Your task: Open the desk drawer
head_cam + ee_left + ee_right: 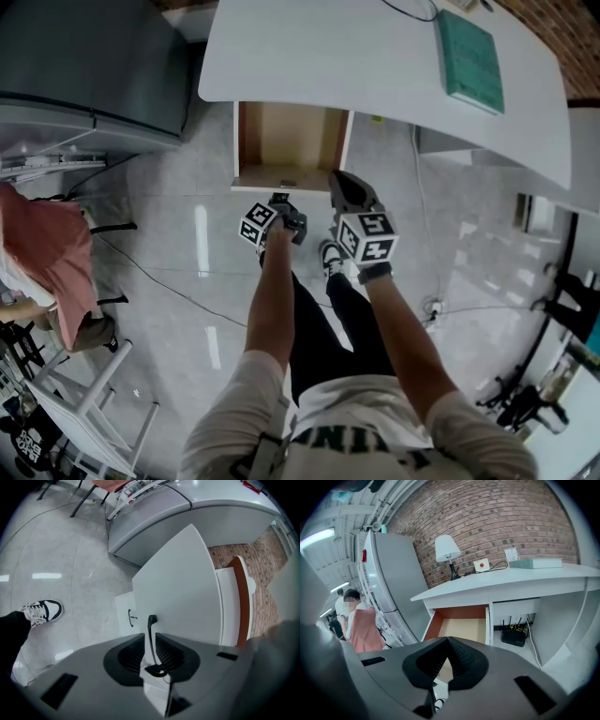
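The white desk [356, 47] has its drawer [286, 131] pulled out, with the wooden inside bare. My left gripper [281, 200] is at the drawer's front. In the left gripper view the black handle [150, 629] of the white drawer front [183, 583] runs between the jaws of the left gripper [149, 644]. A thin gap shows beside the handle, so the jaws stand slightly open around it. My right gripper [339, 180] hangs by the drawer's front right corner, shut and empty. The right gripper [448, 641] faces the open drawer [464, 627].
A green book [472, 61] lies on the desk, and a lamp [447, 550] stands at its back. A grey fridge [94, 66] is left of the desk. A person in pink [47, 262] sits at far left. A lower drawer front [126, 616] shows below. A router [515, 637] sits under the desk.
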Demonstrator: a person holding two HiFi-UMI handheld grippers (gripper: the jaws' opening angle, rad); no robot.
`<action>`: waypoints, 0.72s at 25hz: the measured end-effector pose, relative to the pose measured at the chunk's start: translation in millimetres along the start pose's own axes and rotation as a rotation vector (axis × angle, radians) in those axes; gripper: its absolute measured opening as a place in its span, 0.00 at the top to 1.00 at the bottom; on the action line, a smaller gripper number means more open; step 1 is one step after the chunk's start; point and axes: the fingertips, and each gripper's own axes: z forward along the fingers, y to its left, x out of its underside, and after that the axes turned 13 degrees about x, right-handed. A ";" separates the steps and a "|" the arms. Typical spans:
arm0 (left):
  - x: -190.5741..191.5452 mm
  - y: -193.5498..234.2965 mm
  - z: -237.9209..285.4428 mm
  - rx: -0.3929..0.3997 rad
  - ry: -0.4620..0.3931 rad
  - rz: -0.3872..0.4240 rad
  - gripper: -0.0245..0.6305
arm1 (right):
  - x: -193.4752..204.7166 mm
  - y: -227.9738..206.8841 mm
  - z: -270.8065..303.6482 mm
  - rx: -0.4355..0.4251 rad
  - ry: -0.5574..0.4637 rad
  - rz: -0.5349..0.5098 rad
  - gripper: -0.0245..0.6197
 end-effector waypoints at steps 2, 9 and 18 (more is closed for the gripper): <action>1.6 2.4 -7.0 -0.016 0.016 0.019 0.85 | -1.4 1.6 0.4 0.001 0.003 0.009 0.97; 8.0 -16.1 -52.0 -0.069 0.127 0.170 0.84 | -4.5 9.1 -11.4 0.003 0.027 0.000 0.97; -16.0 -154.2 -117.4 -0.034 0.197 0.456 0.84 | -52.2 16.1 -62.0 -0.016 -0.004 -0.014 0.97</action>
